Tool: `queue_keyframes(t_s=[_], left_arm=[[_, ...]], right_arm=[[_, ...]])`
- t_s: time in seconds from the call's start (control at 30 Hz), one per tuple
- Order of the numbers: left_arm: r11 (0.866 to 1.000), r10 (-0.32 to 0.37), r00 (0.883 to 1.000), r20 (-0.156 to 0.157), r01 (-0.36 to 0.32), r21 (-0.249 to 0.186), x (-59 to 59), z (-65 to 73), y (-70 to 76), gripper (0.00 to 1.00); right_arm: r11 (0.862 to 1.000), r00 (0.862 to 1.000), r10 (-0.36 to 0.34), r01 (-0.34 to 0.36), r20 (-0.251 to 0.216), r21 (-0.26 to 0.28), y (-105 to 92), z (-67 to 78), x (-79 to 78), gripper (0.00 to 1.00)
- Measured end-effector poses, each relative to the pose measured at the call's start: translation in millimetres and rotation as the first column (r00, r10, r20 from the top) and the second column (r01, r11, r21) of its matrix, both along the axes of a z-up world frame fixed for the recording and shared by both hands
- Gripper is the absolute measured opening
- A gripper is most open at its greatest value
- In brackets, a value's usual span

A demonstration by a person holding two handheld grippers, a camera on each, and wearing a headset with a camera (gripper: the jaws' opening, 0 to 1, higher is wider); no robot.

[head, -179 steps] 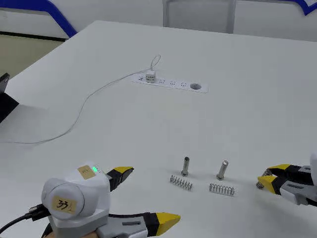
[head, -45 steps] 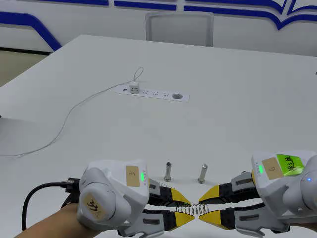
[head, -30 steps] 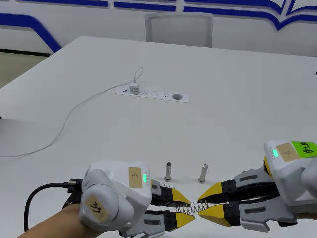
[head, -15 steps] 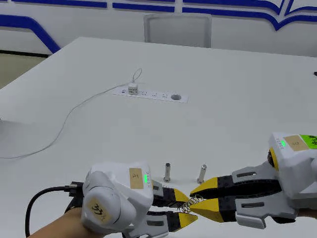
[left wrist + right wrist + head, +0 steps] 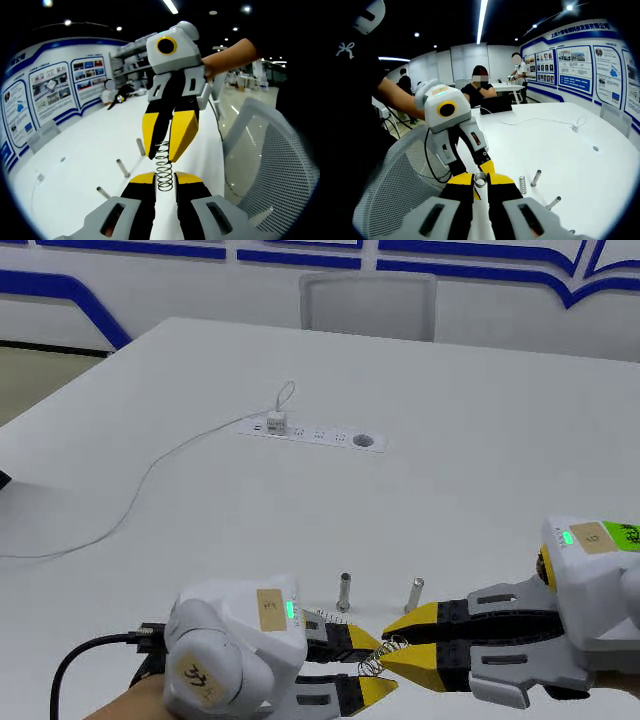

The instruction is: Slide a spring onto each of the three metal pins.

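A: Where is the spring [image 5: 384, 651], and which way does it lie?

B: In the air, just above the near part of the table [image 5: 470, 450], caught between the two sets of jaws. In the head view its long axis runs left to right, the left end dipping a little. The left gripper view has it running straight ahead, along the jaws. The right gripper view meets it end-on, as a ring.

A: Who has hold of it?

B: Both. The left hand-held gripper [image 5: 165, 181] is clenched on the near end, its yellow tips against the coils. The right hand-held gripper [image 5: 481, 178] is closed over the other end. What lies inside the coils I cannot tell.

A: And the poses?

B: Tip to tip, facing each other, both about level. The left comes in from the lower left, the right from the right, with a hand [image 5: 226, 54] behind its white body.

A: The pins?

B: The left pin [image 5: 345, 592] and the right pin [image 5: 414, 594] stand upright on the table just beyond the jaws. A second spring [image 5: 320, 618] lies flat beside the left pin.

A: Room to move?

B: Wide bare table from the pins up to the power strip [image 5: 312, 434] and its cable [image 5: 150, 475]. On the near side the table's edge is close, with a mesh chair [image 5: 270, 150] just past it.
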State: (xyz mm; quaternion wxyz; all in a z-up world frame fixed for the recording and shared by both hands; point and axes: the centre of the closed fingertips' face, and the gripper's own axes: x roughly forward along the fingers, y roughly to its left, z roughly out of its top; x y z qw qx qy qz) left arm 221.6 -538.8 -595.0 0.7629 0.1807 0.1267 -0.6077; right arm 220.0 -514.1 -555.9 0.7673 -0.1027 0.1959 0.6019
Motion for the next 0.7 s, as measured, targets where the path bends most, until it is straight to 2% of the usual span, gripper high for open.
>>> queue_keyframes(t_s=[0.07, 0.13, 0.27, 0.37, 0.5, 0.6, 0.7], left_arm=[[1.000, 0.026, 1.000, -0.016, -0.026, 0.009, 3.2, -3.9, 3.9, 0.25], [0.999, 0.047, 0.999, -0.011, -0.047, 0.011, 5.8, -7.0, 8.7, 0.34], [0.995, 0.100, 0.995, -0.028, -0.100, 0.012, 10.0, -12.9, 19.6, 0.41], [0.991, 0.134, 0.990, -0.038, -0.134, 0.013, 11.4, -17.4, 28.3, 0.52], [0.982, 0.190, 0.980, -0.051, -0.190, 0.007, 13.7, -22.1, 43.1, 0.58], [0.974, 0.227, 0.971, -0.073, -0.227, 0.001, 15.9, -24.3, 51.6, 0.62], [0.965, 0.261, 0.961, -0.095, -0.262, -0.002, 18.4, -28.1, 59.5, 0.70]], right_arm=[[1.000, 1.000, -0.006, 0.006, 0.002, 0.005, -1.0, 2.0, 1.5, 0.10], [1.000, 1.000, -0.016, 0.016, 0.007, -0.005, -3.4, 1.9, 4.0, 0.10], [0.999, 0.999, -0.038, 0.038, 0.016, -0.019, -9.4, 0.2, 10.0, 0.10], [0.997, 0.998, -0.064, 0.064, 0.021, -0.034, -15.0, -2.8, 15.5, 0.10], [0.994, 0.995, -0.100, 0.101, 0.027, -0.045, -24.2, -4.6, 24.1, 0.10], [0.990, 0.991, -0.127, 0.128, 0.032, -0.052, -30.9, -4.9, 30.6, 0.10], [0.986, 0.988, -0.151, 0.153, 0.036, -0.061, -37.7, -5.9, 36.8, 0.10]])
